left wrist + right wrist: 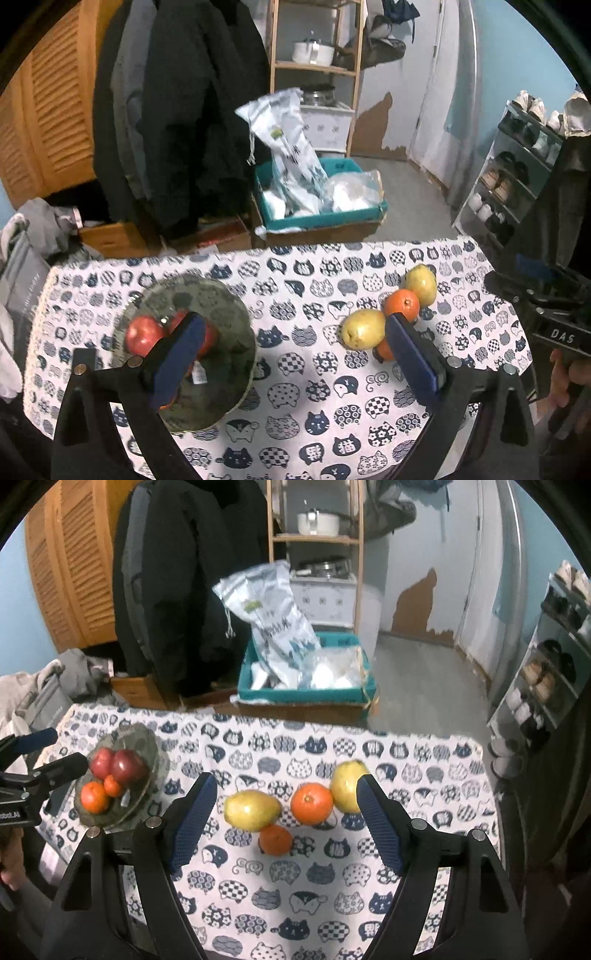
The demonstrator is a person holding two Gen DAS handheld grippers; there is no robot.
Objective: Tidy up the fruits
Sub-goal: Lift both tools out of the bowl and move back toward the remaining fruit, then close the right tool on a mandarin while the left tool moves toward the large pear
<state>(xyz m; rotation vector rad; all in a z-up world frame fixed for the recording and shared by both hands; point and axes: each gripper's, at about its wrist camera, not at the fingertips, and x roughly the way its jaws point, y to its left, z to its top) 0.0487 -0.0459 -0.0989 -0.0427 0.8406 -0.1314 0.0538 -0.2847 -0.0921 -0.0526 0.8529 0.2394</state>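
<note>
Right wrist: cat-print tablecloth (295, 886) before teal box (303, 694).

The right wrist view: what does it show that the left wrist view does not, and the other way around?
Only the right wrist view shows the glass plate's contents clearly: two red apples and two oranges, plus the whole small orange on the cloth. It also shows the left claw from outside.

Only the left wrist view shows the right claw's body marked DAS and more of the shoe rack.

Both show the cat-print tablecloth, two pears and, the large orange, and both claws open and empty.
</note>
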